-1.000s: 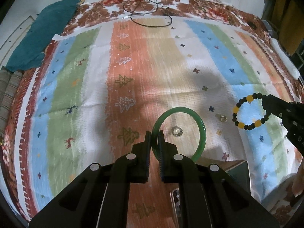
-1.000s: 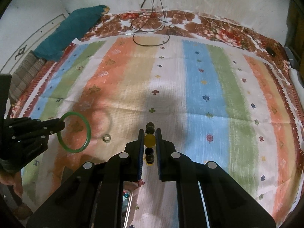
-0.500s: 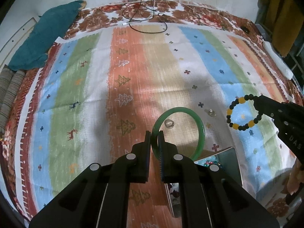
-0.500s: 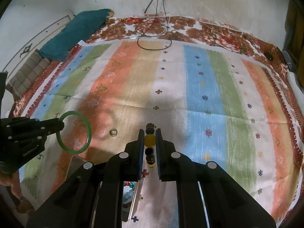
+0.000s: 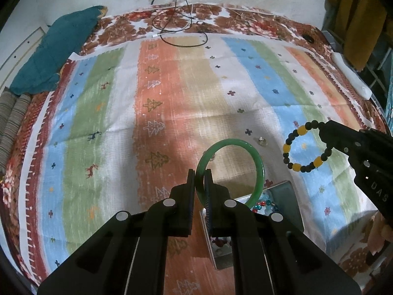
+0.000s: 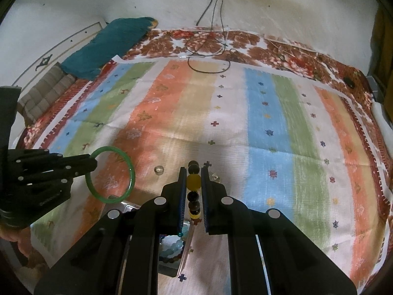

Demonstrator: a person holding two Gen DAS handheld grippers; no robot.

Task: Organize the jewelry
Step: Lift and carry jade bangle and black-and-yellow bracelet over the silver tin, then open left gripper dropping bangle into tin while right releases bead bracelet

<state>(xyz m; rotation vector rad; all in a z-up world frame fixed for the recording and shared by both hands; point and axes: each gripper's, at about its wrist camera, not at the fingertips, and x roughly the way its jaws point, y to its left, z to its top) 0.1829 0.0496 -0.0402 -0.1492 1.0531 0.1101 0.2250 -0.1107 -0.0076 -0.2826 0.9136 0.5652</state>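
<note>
The smooth green round bangle (image 5: 255, 164) is held up in the air by the black left gripper (image 5: 201, 184). The gripper's two fingers are clenched on the bangle's left edge, and the ring stands up so you can look through it. Under its lower right part sits a shiny silver metal box (image 5: 286, 191) on the bed. Inside the box lie red, blue and teal beads (image 5: 264, 202).

The black right gripper (image 6: 192, 191) is clenched on a bead bracelet with black and yellow round beads (image 5: 298, 147). From the left camera the bracelet hangs as a loop in the air, to the right of the green bangle and well apart from it. From the right camera the beads stand in a line between the two fingers, with one big yellow bead in the middle.

Both grippers are over a striped cloth with orange, blue, green and white bands (image 5: 172, 93). The cloth has little trees, deer and crosses on it. It lies on a bed with a brown flowery sheet (image 6: 282, 56).

Two small clear shiny stones rest on the cloth. One (image 6: 159, 169) is between the two grippers. The other (image 5: 261, 142) is just past the bangle's top right edge.

A dark teal folded cloth (image 5: 56, 56) lies at the far left corner. A black wire loop (image 5: 183, 30) lies at the far edge, next to the white wall.
</note>
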